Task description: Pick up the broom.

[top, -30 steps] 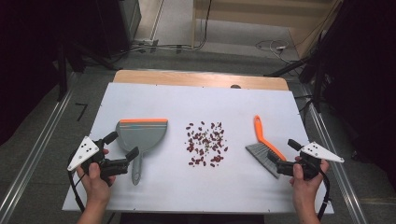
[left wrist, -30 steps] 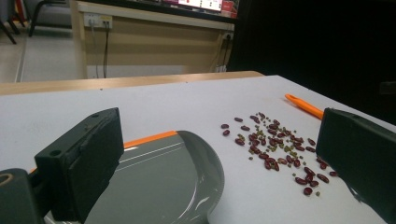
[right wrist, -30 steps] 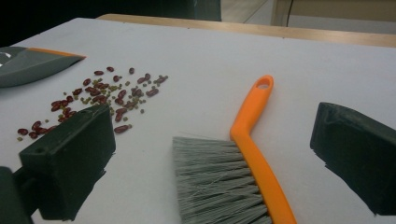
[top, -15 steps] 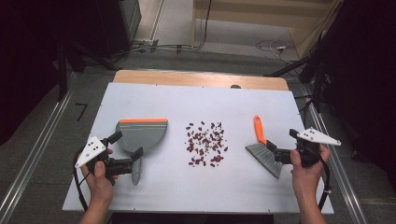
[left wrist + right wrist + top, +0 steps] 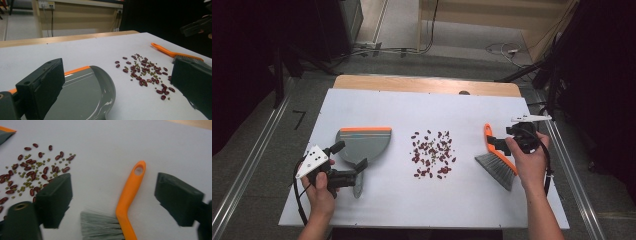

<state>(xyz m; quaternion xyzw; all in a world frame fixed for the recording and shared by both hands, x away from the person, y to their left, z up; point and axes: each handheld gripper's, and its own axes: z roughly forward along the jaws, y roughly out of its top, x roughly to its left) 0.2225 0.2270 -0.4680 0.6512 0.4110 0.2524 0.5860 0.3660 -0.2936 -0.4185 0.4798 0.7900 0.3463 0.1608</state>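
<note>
Right gripper view shows the right gripper with jaws apart — just been closing — the brush handle between them, untouched. Left gripper gapes wide, dustpan between its jaws, beans ahead.

— What colours are you seeing on the table?

— It's showing white, with a pale wood strip at the far edge. The dustpan is showing grey with an orange lip. The brush is wearing an orange handle and grey bristles.

— And the scatter between them?

— The beans are lying dark red, mixed with tiny green ones. My jaws are showing black in both gripper views.
</note>
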